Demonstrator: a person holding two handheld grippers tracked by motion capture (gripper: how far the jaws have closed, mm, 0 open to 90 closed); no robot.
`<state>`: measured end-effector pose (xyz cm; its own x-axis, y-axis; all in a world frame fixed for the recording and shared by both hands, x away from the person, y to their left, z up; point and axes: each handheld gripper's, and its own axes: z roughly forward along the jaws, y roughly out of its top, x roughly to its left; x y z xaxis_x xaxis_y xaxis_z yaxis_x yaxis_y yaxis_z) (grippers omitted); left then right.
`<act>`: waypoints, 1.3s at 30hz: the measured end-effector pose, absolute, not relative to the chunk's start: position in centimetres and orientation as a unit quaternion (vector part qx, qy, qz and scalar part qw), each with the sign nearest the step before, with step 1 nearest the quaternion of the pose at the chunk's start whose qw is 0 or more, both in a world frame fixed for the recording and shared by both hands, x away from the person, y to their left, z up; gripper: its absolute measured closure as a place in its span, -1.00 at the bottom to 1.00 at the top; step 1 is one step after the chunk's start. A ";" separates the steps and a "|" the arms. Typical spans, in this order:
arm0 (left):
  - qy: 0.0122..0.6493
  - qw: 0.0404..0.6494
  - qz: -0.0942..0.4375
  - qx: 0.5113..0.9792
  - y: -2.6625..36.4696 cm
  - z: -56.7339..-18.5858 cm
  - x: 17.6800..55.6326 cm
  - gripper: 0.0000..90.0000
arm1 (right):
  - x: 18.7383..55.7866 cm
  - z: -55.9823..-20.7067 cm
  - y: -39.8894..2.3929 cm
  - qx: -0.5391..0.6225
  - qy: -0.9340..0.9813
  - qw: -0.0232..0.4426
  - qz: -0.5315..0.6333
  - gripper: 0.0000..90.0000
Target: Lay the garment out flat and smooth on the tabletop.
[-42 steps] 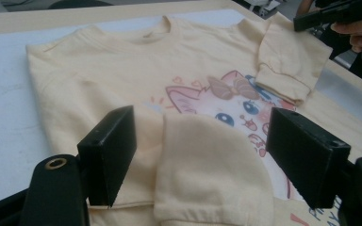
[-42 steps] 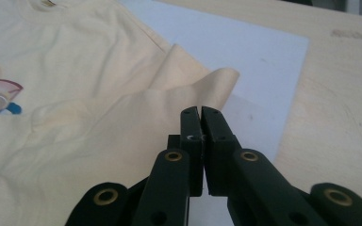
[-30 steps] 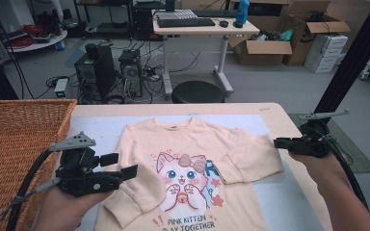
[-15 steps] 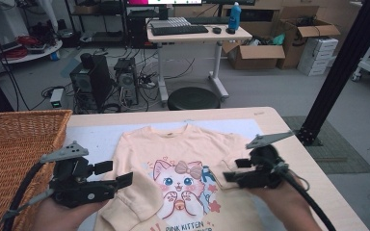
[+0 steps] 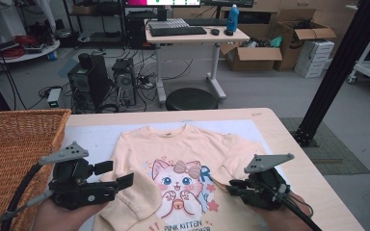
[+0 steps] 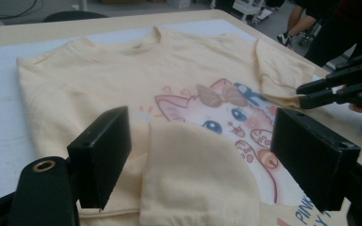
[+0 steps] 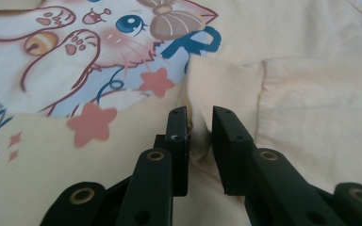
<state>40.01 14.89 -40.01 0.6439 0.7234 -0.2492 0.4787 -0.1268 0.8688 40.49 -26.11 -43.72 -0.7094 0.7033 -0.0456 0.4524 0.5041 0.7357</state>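
Observation:
A peach T-shirt (image 5: 183, 159) with a kitten print lies flat on the white mat, its left sleeve (image 5: 135, 192) folded in over the body. My left gripper (image 5: 119, 174) hovers over that folded sleeve (image 6: 193, 179); its jaws stand wide apart, a little wider than a second ago, and touch nothing. My right gripper (image 5: 232, 186) sits low at the shirt's right sleeve (image 5: 243, 154). Its jaws have just been closing, and in the right gripper view (image 7: 199, 117) they pinch a ridge of the sleeve's edge (image 7: 200, 136). The left gripper view shows this gripper (image 6: 304, 94) at the sleeve's hem.
A large wicker basket (image 5: 14, 144) stands at the table's left edge, close to my left hand. The white mat (image 5: 96, 137) covers the table's middle, with bare wood (image 5: 298, 159) to the right. A black stool (image 5: 191, 98) stands on the floor beyond the far edge.
My right gripper has come in from the table's right side onto the shirt and narrowed its jaws around the right sleeve's edge. The left gripper has stayed where it was.

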 end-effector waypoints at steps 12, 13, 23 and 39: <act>0.402 0.523 0.115 0.743 14.9 -40.0 39.9 -0.52 | 31.3 -44.4 -33.1 0.341 0.835 0.188 0.390 0.71; 0.402 0.523 0.115 0.743 14.8 -40.0 39.9 -0.52 | 30.7 -44.4 -33.5 0.342 0.834 0.190 0.390 0.70; 0.399 0.521 0.115 0.746 14.4 -39.9 39.6 -0.52 | 30.1 -43.2 -32.5 0.322 0.832 0.186 0.412 0.18; 0.404 0.514 0.116 0.748 14.6 -39.9 39.4 -0.51 | 30.3 -44.8 -31.0 0.289 0.856 0.166 0.396 0.87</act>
